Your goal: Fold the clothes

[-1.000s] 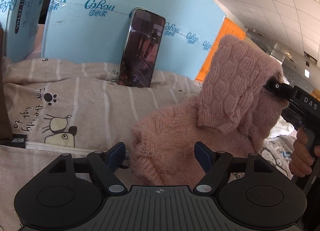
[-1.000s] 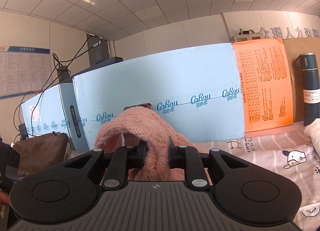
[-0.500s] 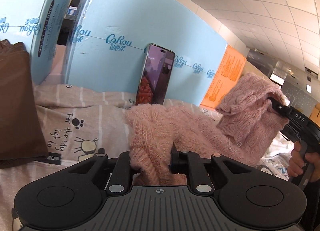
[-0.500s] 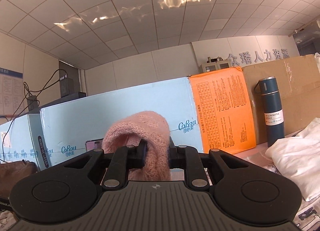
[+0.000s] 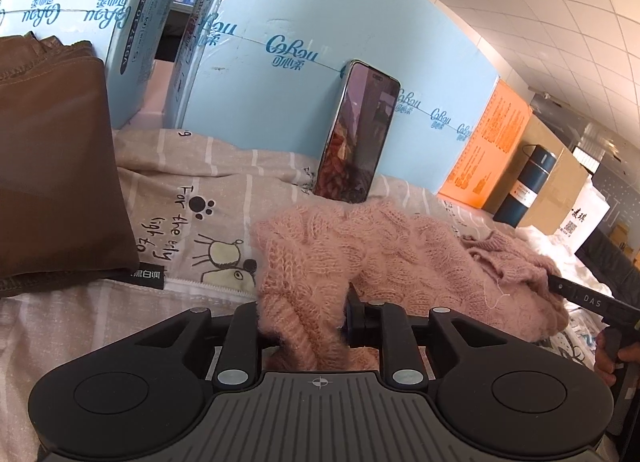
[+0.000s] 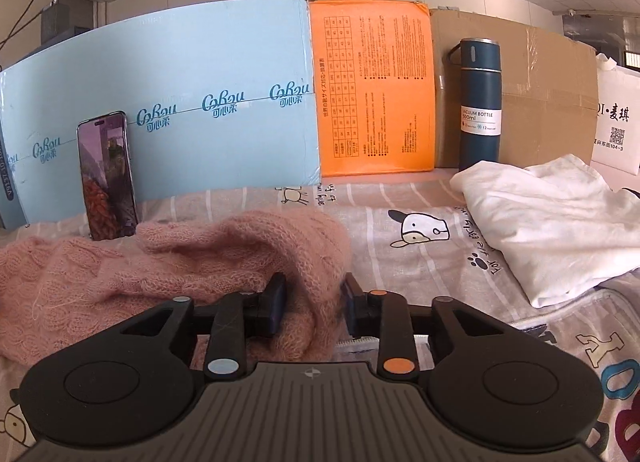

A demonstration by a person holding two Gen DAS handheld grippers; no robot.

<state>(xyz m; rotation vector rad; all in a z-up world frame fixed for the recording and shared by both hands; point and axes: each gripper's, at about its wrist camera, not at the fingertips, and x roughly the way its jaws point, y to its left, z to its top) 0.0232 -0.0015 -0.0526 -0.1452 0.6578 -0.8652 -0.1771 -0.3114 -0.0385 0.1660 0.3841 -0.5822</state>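
A pink knit sweater (image 5: 380,258) lies bunched on the printed bedsheet (image 5: 192,197); it also shows in the right wrist view (image 6: 160,262). My left gripper (image 5: 304,318) is shut on the sweater's near left edge. My right gripper (image 6: 312,302) has its jaws parted around the sweater's right edge, with a fold of knit between the fingers. The right gripper also shows at the far right of the left wrist view (image 5: 576,298), touching the sweater's end.
A phone (image 5: 360,133) leans against blue boxes (image 5: 312,21) at the back. Brown folded clothing (image 5: 52,165) lies at left. A white garment (image 6: 552,221), a blue vacuum bottle (image 6: 480,101), an orange box (image 6: 372,89) and a cardboard box (image 6: 548,81) are at right.
Both grippers came down and the lifted sweater now lies spread on the bed. The left gripper closed on its edge one second ago. The right jaws have opened wider.
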